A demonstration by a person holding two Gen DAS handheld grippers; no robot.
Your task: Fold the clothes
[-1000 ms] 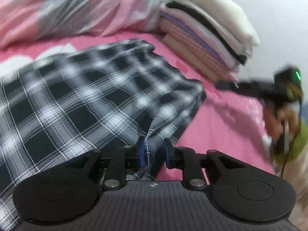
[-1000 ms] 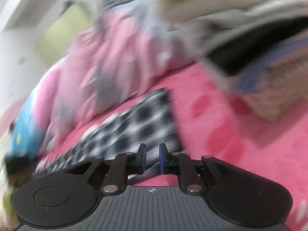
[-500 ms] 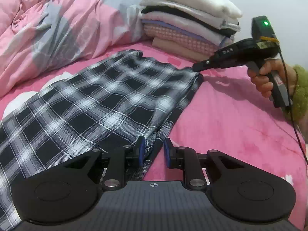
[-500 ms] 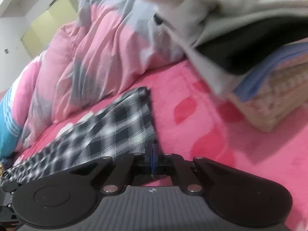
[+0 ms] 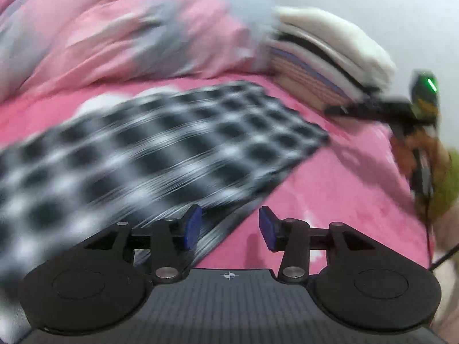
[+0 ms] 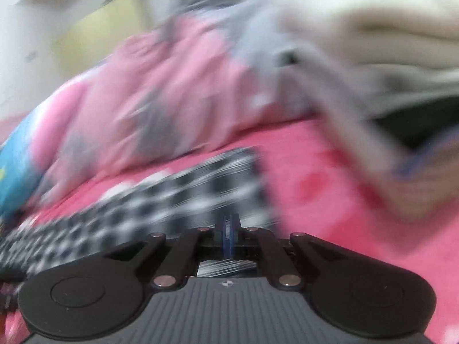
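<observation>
Plaid garment spread flat on pink bedsheet; black-and-white check, blurred by motion in both views. Long axis running diagonally in left wrist view, from lower left edge of frame up toward far right corner near stack of folded clothes; near right edge sloping down toward the camera. Which end is the waist: cannot tell.

Left gripper: jaws apart and opening; blue pads clear of cloth; edge of plaid garment lying below the left finger, bare pink sheet below the gap and the right finger; nothing pressed between the pads.

Right gripper: pads together; plaid cloth directly ahead of and beneath the tips, a strip of it visible under the linkage; whether cloth is pinched between the pads cannot be told from the blurred frame. Seen from left wrist view at far right, beside the stack, carried by a hand.

Rumpled pink-and-grey duvet beyond the garment; stack of folded clothes against white wall.
</observation>
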